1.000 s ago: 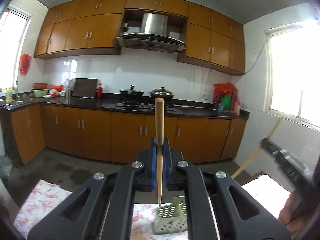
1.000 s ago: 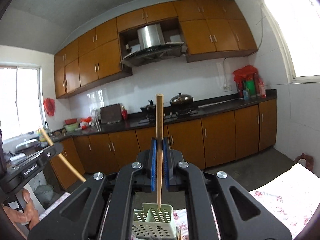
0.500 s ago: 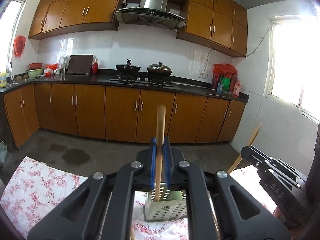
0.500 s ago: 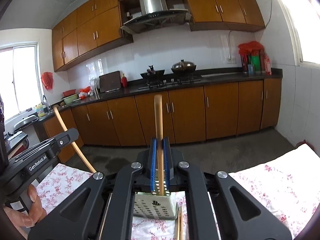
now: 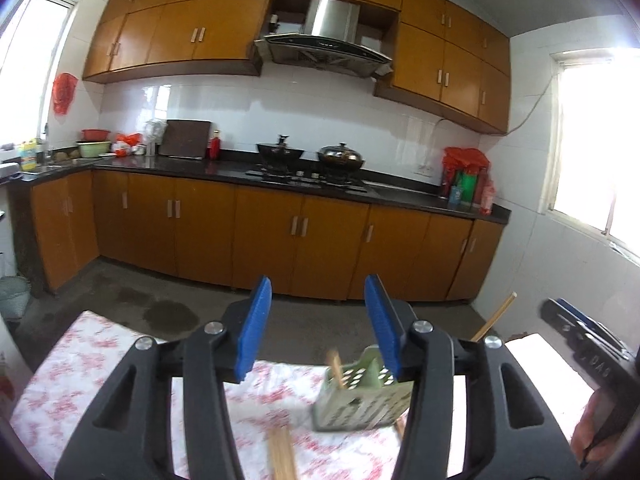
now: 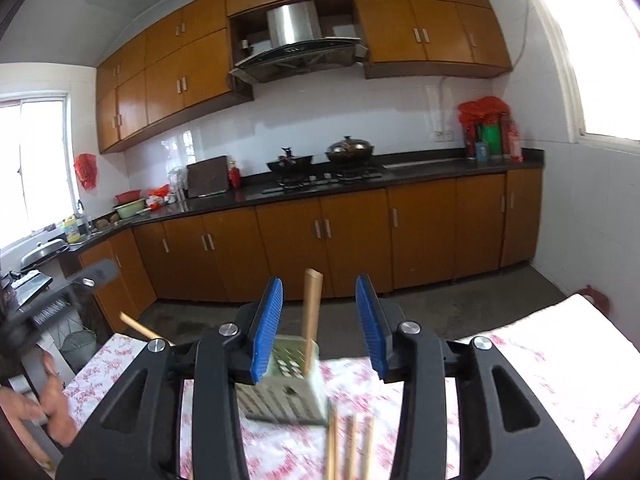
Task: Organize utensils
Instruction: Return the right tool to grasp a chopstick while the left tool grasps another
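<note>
Jaws of both grippers have just been opening: the left gripper (image 5: 318, 326) has nothing between its blue pads, and the right gripper (image 6: 320, 324) stands apart around a wooden chopstick (image 6: 311, 312) without pressing it. This chopstick stands in the green perforated holder (image 6: 288, 396) on the flowered tablecloth (image 6: 520, 356), and more chopsticks (image 6: 350, 444) lie on the cloth just in front of the holder.

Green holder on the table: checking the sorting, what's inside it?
In the green holder a wooden chopstick stands upright; the left view shows another. Their lower ends are hidden by its perforated walls.
</note>
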A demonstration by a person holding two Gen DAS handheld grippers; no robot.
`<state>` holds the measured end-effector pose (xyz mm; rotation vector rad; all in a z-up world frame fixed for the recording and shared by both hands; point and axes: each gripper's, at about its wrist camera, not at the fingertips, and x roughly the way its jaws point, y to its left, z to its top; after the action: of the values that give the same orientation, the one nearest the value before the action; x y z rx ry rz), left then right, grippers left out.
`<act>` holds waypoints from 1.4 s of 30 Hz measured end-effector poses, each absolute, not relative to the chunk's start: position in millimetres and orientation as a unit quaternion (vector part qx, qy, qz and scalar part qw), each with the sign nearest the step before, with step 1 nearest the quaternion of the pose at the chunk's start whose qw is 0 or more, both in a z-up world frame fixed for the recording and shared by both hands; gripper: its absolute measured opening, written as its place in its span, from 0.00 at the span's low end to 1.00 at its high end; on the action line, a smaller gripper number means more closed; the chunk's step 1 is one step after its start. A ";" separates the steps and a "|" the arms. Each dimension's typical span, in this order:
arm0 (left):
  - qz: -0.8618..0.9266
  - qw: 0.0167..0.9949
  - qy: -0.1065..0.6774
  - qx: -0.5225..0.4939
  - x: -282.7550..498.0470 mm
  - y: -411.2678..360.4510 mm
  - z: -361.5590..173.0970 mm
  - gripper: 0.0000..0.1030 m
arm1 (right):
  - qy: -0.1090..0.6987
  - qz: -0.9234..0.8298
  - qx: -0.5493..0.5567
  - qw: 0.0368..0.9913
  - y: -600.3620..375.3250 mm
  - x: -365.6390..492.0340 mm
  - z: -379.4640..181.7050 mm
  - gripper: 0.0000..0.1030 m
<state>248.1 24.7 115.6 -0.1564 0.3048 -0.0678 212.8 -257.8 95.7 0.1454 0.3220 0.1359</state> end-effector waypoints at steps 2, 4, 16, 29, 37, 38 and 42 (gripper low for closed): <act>-0.021 0.983 0.163 -0.078 233.4 36.0 111.6 0.50 | 0.195 0.056 0.073 0.977 -269.3 207.0 78.4 0.39; -0.006 0.980 0.182 -0.074 219.4 45.7 98.8 0.50 | 0.248 0.048 0.069 0.965 -276.2 204.8 50.6 0.39; -0.020 0.918 0.383 -0.101 184.8 67.6 -61.9 0.31 | 0.446 0.086 0.047 0.890 -251.8 197.5 -106.9 0.13; -0.059 0.889 0.450 -0.064 186.9 24.8 -110.7 0.15 | 0.433 0.026 0.053 0.899 -279.5 196.5 -115.3 0.07; -0.048 0.888 0.456 -0.030 188.4 17.4 -112.9 0.15 | 0.437 0.041 0.051 0.897 -279.4 190.2 -114.9 0.08; -0.044 0.890 0.452 -0.027 187.6 16.1 -113.9 0.15 | 0.439 0.046 0.053 0.896 -278.2 188.9 -114.3 0.08; -0.035 0.894 0.447 -0.016 190.0 16.5 -115.7 0.09 | 0.435 0.051 0.042 0.898 -272.8 186.5 -114.9 0.08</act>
<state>190.0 16.5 -115.7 -0.0324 0.9272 -0.0720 186.5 -272.8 -114.9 0.0875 0.9004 0.1059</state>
